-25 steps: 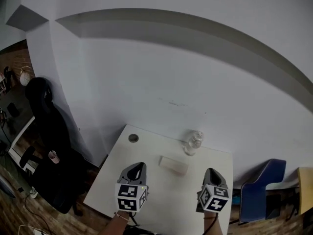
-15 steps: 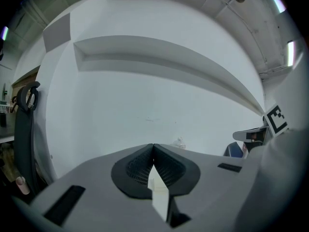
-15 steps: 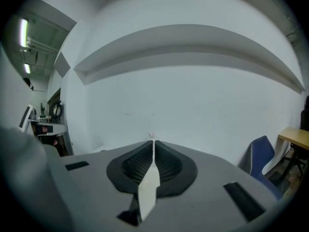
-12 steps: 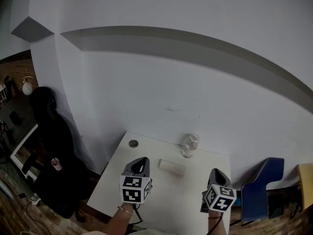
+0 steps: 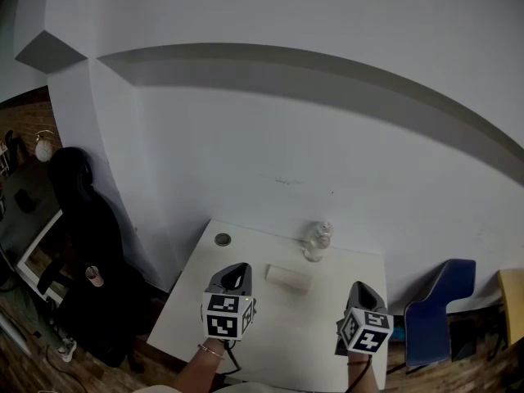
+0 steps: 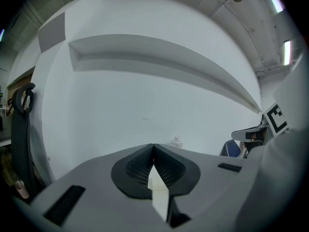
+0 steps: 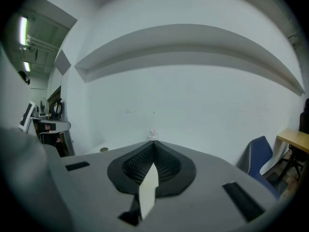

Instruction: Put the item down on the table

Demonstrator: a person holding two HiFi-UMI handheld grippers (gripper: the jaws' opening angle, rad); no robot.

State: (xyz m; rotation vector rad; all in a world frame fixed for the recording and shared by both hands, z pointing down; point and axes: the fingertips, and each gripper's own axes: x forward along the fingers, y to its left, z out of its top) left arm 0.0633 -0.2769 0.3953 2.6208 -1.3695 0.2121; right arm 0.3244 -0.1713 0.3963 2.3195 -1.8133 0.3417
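White table bore a pale block, bottle behind it; left gripper and right gripper flanked its near side, jaws closed, empty.

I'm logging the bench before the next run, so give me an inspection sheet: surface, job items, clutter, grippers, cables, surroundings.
Surface: white table, bare between the grippers.
Job's things: pale block and clear bottle are on the table; neither is held.
Clutter: small round disc near the far left corner.
Grippers: left gripper and right gripper both shut, fingers together, nothing between them, over the table's near side.
Cables: nothing seen on the table.
Surroundings: black office chair at left, blue chair at right, white wall behind.
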